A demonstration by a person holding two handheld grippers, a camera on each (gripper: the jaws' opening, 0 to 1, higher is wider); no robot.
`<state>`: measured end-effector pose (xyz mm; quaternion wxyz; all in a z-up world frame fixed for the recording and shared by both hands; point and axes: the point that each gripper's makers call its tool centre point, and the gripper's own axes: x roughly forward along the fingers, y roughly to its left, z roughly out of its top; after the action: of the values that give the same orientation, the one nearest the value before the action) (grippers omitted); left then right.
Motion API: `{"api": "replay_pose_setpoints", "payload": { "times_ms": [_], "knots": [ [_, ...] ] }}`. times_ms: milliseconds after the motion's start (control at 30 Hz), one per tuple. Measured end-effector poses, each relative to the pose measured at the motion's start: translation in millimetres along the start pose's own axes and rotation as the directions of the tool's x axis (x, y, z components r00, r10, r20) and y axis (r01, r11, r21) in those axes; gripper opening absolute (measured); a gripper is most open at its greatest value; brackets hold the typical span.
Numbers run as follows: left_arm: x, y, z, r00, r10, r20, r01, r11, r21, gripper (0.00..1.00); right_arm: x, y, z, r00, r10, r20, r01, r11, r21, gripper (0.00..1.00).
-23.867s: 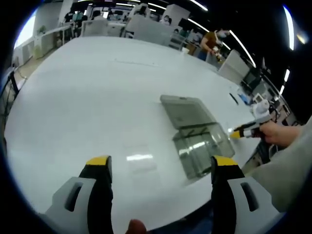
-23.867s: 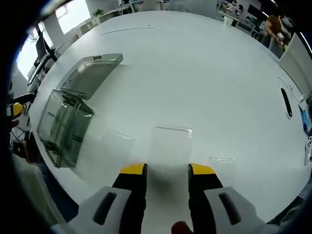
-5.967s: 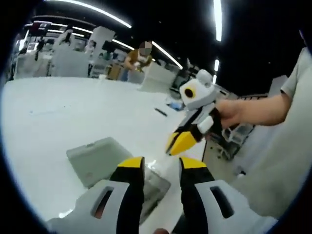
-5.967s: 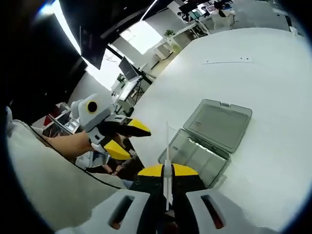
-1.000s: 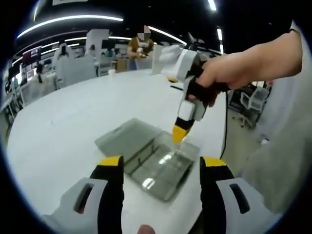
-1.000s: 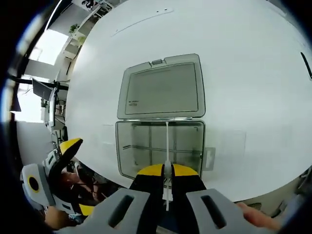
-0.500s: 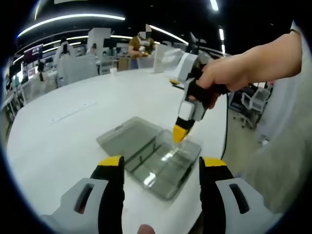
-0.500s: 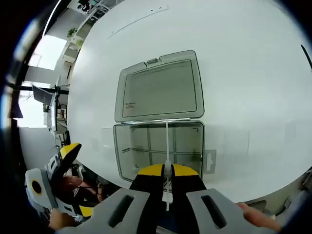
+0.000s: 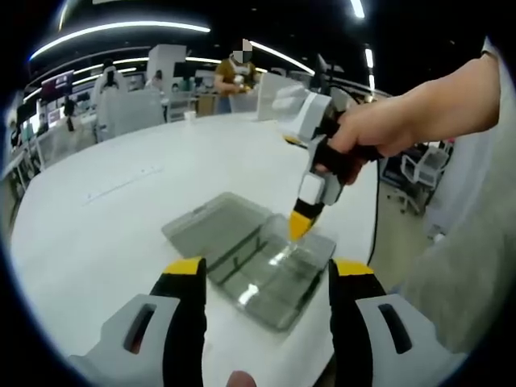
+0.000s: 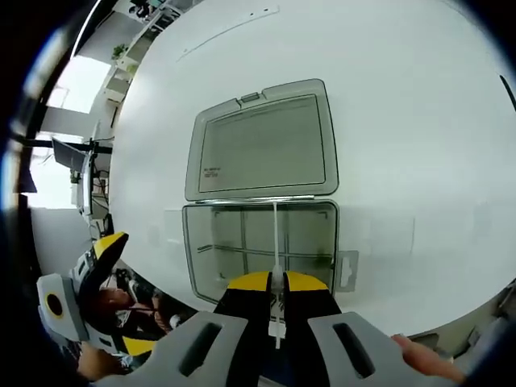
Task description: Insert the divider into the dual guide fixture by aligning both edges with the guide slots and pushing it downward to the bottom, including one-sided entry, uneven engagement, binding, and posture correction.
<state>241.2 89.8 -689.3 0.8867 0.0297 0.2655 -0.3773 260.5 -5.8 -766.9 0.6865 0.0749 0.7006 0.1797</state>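
Right tongs (image 10: 276, 281) pinch the divider (image 10: 276, 242) above the open box (image 10: 262, 250); left tongs (image 9: 267, 271) spread.

The worktop (image 10: 419, 105) lies bare and wide beyond and beside the box (image 10: 258, 242), so approach from those sides is free. Over the box's open tray, the right hand-held gripper (image 9: 299, 227) and its upright divider (image 10: 275, 234) block the middle; the flat lid (image 10: 262, 145) lies behind.
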Motion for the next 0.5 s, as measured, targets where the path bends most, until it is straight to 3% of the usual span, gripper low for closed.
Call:
{"api": "replay_pose_setpoints", "payload": {
  "times_ms": [500],
  "knots": [
    [-1.0,3.0,0.1,1.0,0.005,0.005,-0.005,1.0,-0.006,0.59,3.5,-0.5,3.0,1.0,0.002,-0.001,-0.002,1.0,0.015,0.0]
  ]
}}
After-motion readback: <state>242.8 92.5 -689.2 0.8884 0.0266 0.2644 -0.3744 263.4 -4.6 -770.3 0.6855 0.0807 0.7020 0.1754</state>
